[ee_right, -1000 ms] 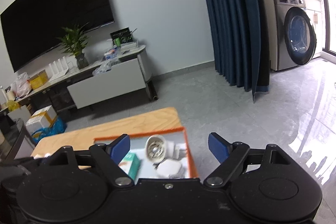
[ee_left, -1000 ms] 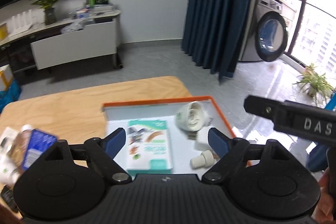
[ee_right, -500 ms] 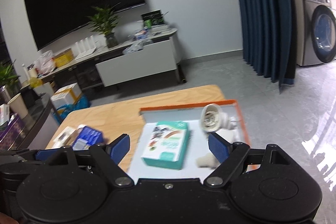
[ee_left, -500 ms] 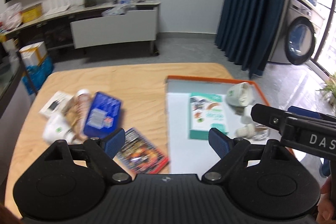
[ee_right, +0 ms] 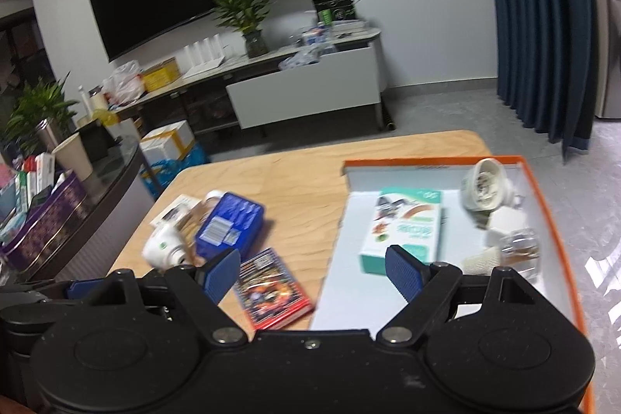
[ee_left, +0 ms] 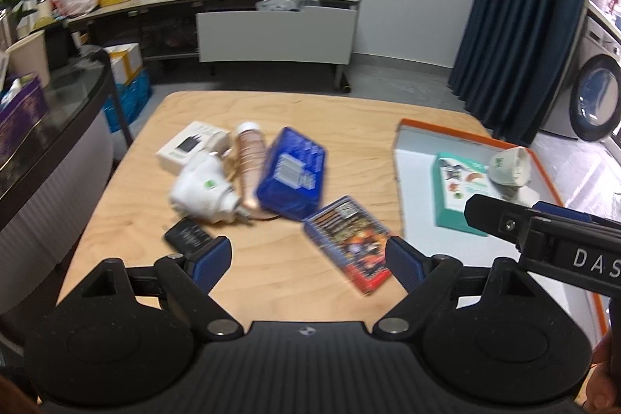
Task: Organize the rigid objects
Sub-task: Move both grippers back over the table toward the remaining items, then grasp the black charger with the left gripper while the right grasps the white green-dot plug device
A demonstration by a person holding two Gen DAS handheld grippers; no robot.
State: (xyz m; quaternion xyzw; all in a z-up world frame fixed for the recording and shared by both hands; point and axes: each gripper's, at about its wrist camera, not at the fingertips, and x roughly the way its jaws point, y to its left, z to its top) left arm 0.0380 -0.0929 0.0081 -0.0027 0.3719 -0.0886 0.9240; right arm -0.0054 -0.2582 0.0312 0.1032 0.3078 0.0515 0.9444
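Now, both claws hang above the wooden worktop (ee_left: 349,115) with nothing in them. The left claw (ee_left: 309,260) has its blue pads (ee_left: 212,260) spread wide apart, and the right claw (ee_right: 310,272) is parted just as wide, so neither one has committed to an object yet.

Ahead of the right claw and off to its right sits the orange-rimmed tray (ee_right: 543,204), clearly the collection spot: a teal box (ee_right: 405,227) lies flat in it, a white cup-shaped piece (ee_right: 483,189) rests tipped on its side at the far end, and a small clear bottle (ee_right: 520,247) lies nearer, though blur makes that one hard to be sure of.

Ahead of the left claw, the unsorted pile is bunched together on the bare wood: a blue box (ee_left: 293,173), a copper-coloured bottle (ee_left: 248,161) lying touching its left edge, a white instant camera (ee_left: 202,189), a white carton (ee_left: 190,146) furthest out, and a small black device (ee_left: 188,237) just beyond the left pad.

Nearest of all is the red game case (ee_left: 349,243), lying flat between the left claw's pads and a little beyond them, just beside the tray's near edge. In the right wrist view the same case sits just past that claw's left pad. I'd call it the likely next pick; flat as it lies, it would need a grip across its edges.
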